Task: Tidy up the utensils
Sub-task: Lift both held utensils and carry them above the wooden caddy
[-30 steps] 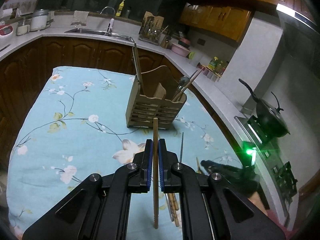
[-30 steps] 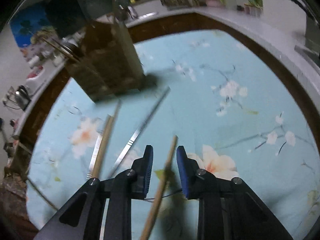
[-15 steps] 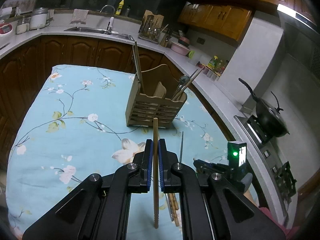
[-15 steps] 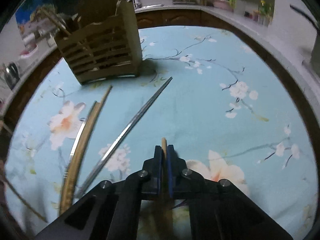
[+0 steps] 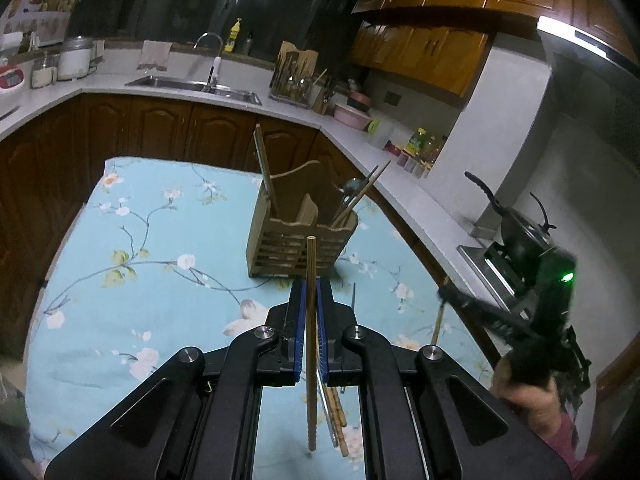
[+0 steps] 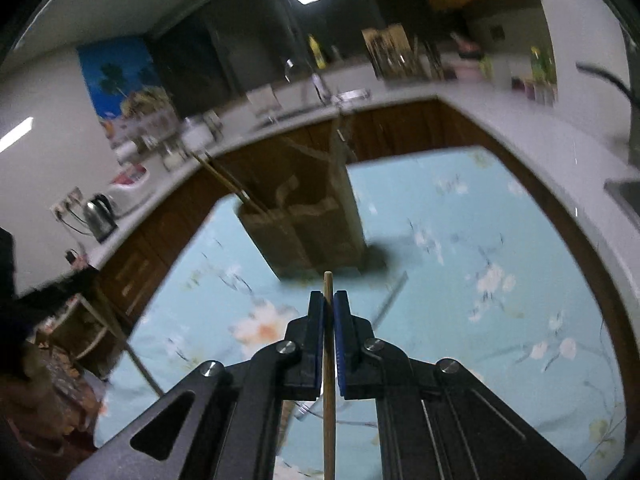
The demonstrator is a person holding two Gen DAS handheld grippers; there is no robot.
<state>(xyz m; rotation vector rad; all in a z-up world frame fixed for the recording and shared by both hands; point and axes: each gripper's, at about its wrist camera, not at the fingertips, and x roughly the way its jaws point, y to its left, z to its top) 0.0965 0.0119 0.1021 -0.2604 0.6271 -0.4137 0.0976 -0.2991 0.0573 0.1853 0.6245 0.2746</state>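
My left gripper [image 5: 311,292] is shut on a wooden chopstick [image 5: 311,264] that points at the slatted wooden utensil holder [image 5: 296,240] on the floral blue cloth. The holder has chopsticks and a spoon in its right compartment and a long stick at its left corner. My right gripper [image 6: 328,300] is shut on another wooden chopstick [image 6: 328,400], lifted above the cloth, with the holder [image 6: 308,232] ahead. In the left wrist view the right gripper [image 5: 444,294] hangs at the right, its chopstick [image 5: 438,322] sloping down. More chopsticks [image 5: 336,412] lie on the cloth below my left gripper.
A thin metal utensil [image 6: 390,296] lies on the cloth [image 5: 140,280] near the holder. A white counter [image 5: 420,200] wraps around the table, with a sink [image 5: 192,84], a knife block [image 5: 296,76] and a black pan [image 5: 516,224] on the stove. A hand [image 5: 528,396] grips the right tool.
The right gripper closed on a chopstick that lay on the cloth and lifted it, tilting up toward the holder. The left gripper, with its chopstick, rose slightly.
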